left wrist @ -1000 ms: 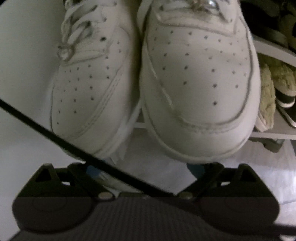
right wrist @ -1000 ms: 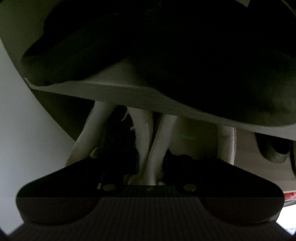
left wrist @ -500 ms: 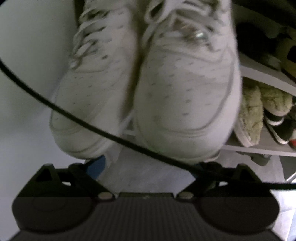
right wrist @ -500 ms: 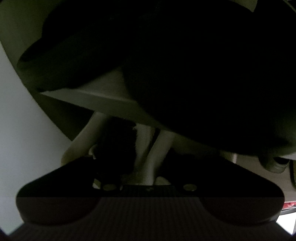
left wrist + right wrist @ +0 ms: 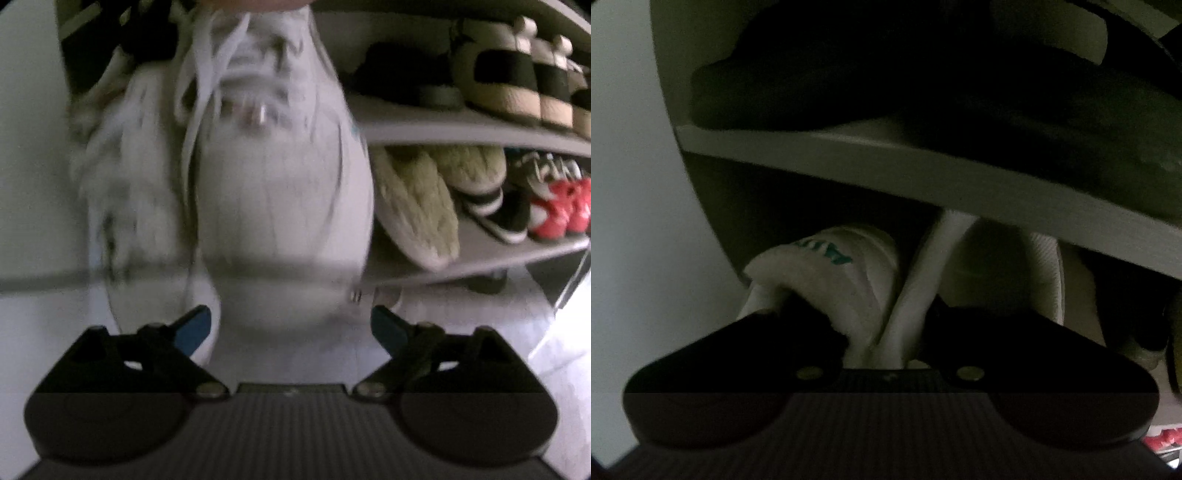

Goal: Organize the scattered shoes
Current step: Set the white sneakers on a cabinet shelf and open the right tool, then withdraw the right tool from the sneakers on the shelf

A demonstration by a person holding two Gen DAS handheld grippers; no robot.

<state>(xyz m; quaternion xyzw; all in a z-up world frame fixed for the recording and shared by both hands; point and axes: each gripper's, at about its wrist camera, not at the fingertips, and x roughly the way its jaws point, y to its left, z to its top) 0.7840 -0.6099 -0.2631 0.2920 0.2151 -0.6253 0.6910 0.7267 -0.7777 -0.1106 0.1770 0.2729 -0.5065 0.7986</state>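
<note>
The pair of white sneakers is seen straight ahead of the left gripper, toes toward its spread, empty fingers, long axes along the pointing line. At the heels, the right gripper is seen closing narrowly with a heel collar between its fingers (contact cannot be told in the dark). The sneakers are lodged at the shoe rack, whose shelves hold fuzzy slippers, sandals and red shoes.

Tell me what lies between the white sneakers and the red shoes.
In the left wrist view, past the white sneakers, the lower shelf holds fuzzy beige slippers, then black-and-white striped shoes, then the red shoes.
</note>
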